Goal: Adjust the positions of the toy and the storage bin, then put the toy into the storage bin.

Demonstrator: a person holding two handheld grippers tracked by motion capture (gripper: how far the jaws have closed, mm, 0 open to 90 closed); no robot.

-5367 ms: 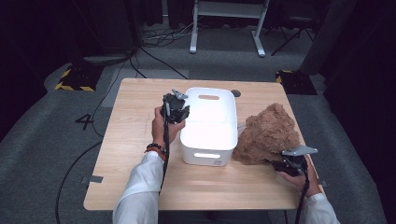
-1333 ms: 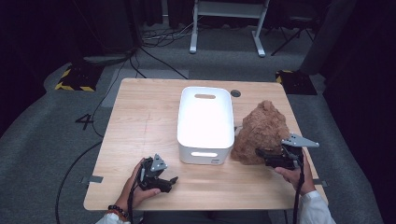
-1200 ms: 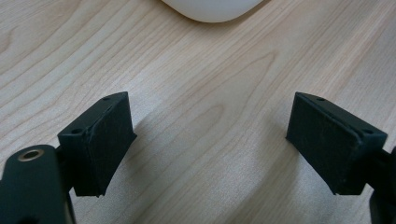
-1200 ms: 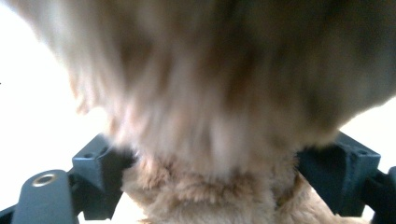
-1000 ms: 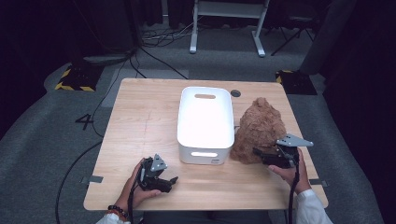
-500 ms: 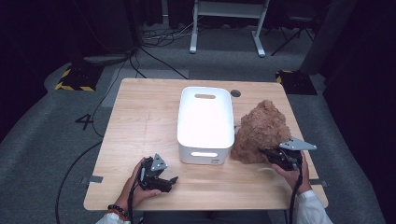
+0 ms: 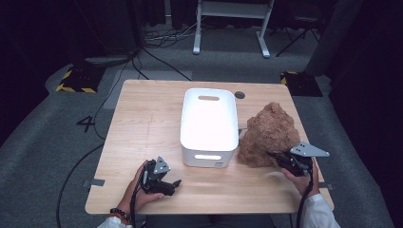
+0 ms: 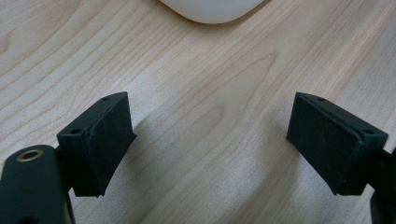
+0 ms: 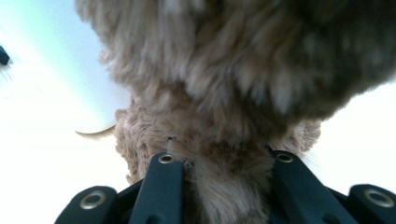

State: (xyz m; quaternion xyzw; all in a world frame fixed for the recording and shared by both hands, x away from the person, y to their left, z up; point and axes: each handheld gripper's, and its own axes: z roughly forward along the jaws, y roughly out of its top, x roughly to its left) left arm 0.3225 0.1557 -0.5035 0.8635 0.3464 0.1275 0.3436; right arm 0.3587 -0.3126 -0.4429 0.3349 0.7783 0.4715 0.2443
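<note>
Plush toy [image 7: 268, 133]: brown, fuzzy, on the desk [image 7: 142, 123] just right of the white bin [image 7: 209, 124], leaning against or very close to its right wall. Not in the bin yet.

Right gripper [image 7: 281, 159] is at the toy's near lower edge. In the right gripper view the fingers [image 9: 161, 179] are closed narrow on a tuft of fur [image 9: 224, 182], fur packed between them. That's a hold on the toy, though only on a bunch of pile or a limb; can't tell which.

Change over the last second or so: the toy bulged up and shifted toward the bin, then settled back, and the right hand crept a little nearer to it. Reads as tugging and regripping, not a clean lift. Toy base looks to be on the desk.

Left gripper [image 7: 172, 183] sits parked on the desk near the front edge, well apart from the toy, same spot for the past second. Its fingers [image 8: 100, 142] stand wide open over bare wood, the bin's corner [image 8: 210, 9] just ahead.

Judgement: the grasp is made; lift and carry over the bin rim not yet done. Risk: a shallow fur pinch may slip once the weight comes on.
</note>
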